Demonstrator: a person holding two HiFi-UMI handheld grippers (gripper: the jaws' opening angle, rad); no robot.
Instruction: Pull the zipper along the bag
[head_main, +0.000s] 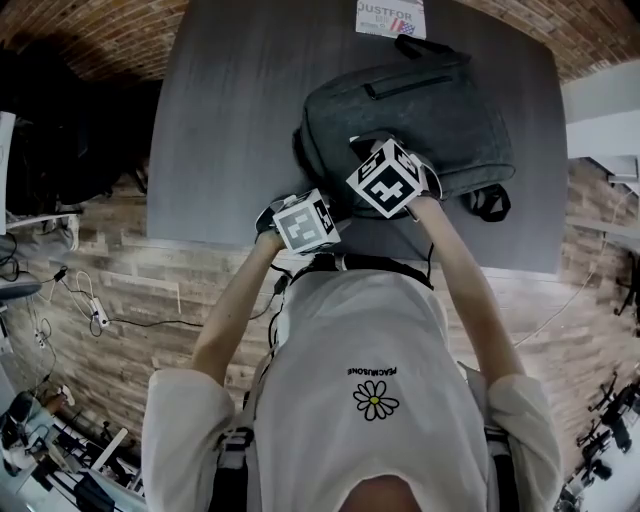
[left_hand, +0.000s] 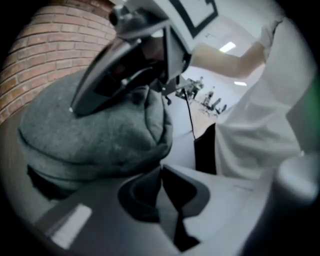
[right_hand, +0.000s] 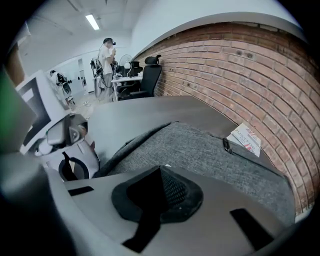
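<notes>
Grey table beside brick wall, plank floor; bag on table; left tongs, right tongs closed.

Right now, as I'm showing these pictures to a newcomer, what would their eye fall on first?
First, the grey backpack lying on the dark table, right of its centre. Next, the two cube-topped grippers: the right gripper, jaws together, sits on the backpack's near edge, while the left gripper, also shut, hangs beside its near left corner. A printed booklet lies at the table's far edge.
</notes>
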